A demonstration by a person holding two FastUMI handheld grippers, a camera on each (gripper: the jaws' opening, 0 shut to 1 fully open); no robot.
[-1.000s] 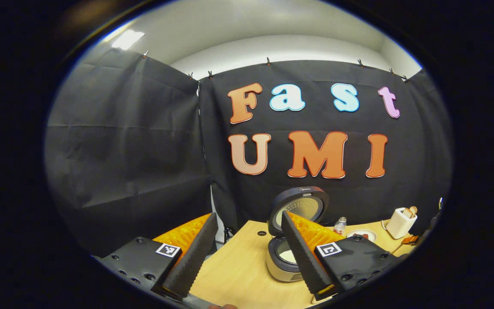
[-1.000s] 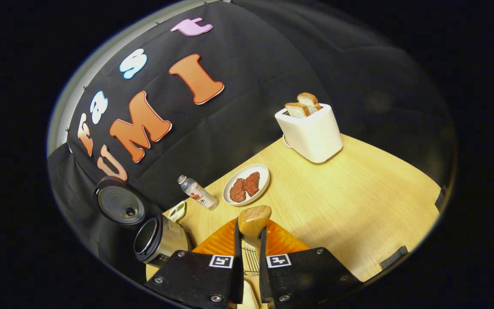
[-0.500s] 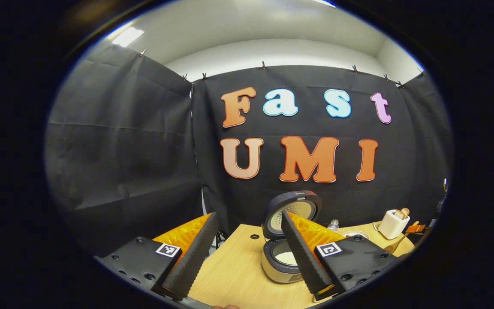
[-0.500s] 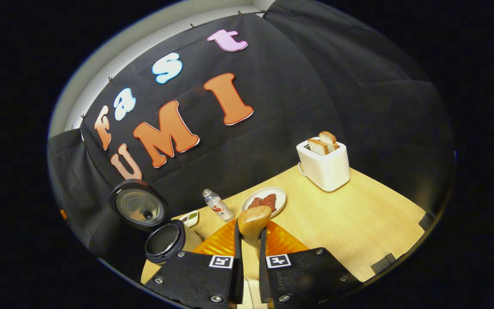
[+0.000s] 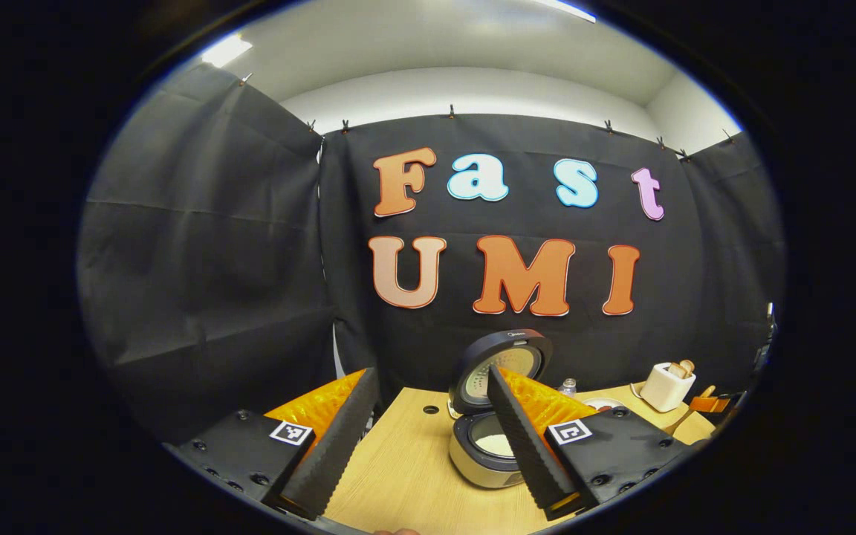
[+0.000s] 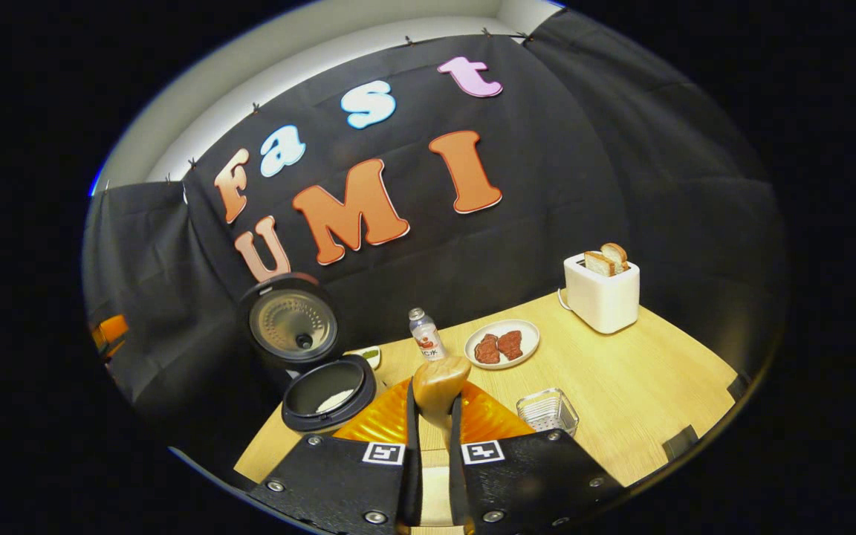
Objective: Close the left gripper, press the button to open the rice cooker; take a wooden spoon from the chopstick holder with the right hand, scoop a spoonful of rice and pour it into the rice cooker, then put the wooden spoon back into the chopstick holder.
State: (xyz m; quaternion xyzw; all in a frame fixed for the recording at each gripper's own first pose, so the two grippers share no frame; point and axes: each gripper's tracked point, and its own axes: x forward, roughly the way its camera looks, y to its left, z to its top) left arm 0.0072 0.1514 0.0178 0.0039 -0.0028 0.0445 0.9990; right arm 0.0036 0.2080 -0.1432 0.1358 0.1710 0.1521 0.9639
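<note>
Rice [image 6: 334, 400] in open rice cooker [image 6: 322, 394]

Rice [image 6: 335, 400] in rice cooker [image 6: 324, 397]

White toaster [image 6: 601, 299], pale wooden table [image 6: 621, 386], silver-grey rice cooker [image 5: 481, 455]

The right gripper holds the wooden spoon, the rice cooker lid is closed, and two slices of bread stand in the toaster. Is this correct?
Not quite: the rice cooker lid is open, standing raised behind the pot, as the right gripper view shows. The rest holds: the right gripper holds the wooden spoon, and two slices of bread stand in the toaster.
</note>
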